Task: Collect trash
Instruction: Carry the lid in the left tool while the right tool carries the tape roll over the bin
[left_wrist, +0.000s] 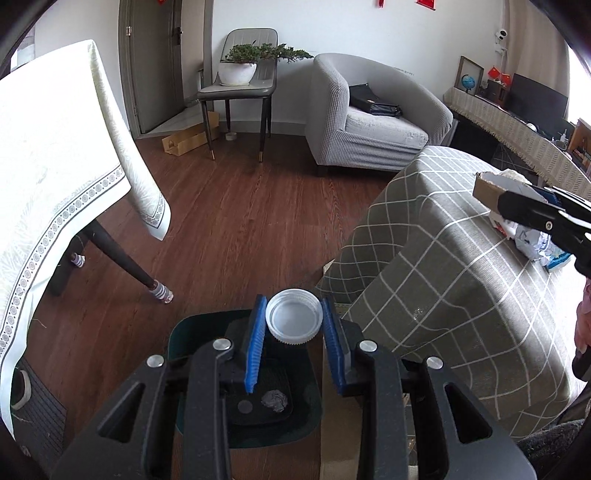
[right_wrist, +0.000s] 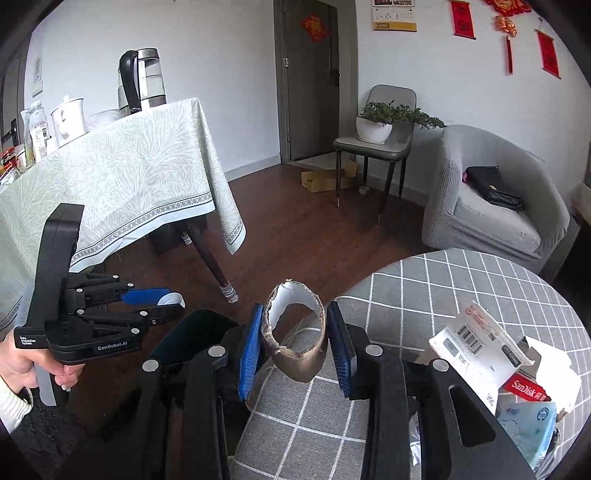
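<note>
Left gripper (left_wrist: 293, 321) clamped on white cap (left_wrist: 293, 320) above bin (left_wrist: 192, 332), right gripper (right_wrist: 295, 328) clamped on torn cardboard ring (right_wrist: 295, 328), "GenRobot.AI" on left handle, "SanDisk" packet (right_wrist: 526, 391) on table (right_wrist: 461, 280).

Bottle cap (left_wrist: 293, 316) between left gripper (left_wrist: 293, 325) fingers, above bin (left_wrist: 192, 332) on floor; crumpled wad (left_wrist: 275, 400) inside bin. Cardboard ring (right_wrist: 295, 325) between right gripper (right_wrist: 295, 332) fingers, over counter (right_wrist: 424, 288) edge; torn packaging (right_wrist: 476, 339) on counter, right of ring
</note>
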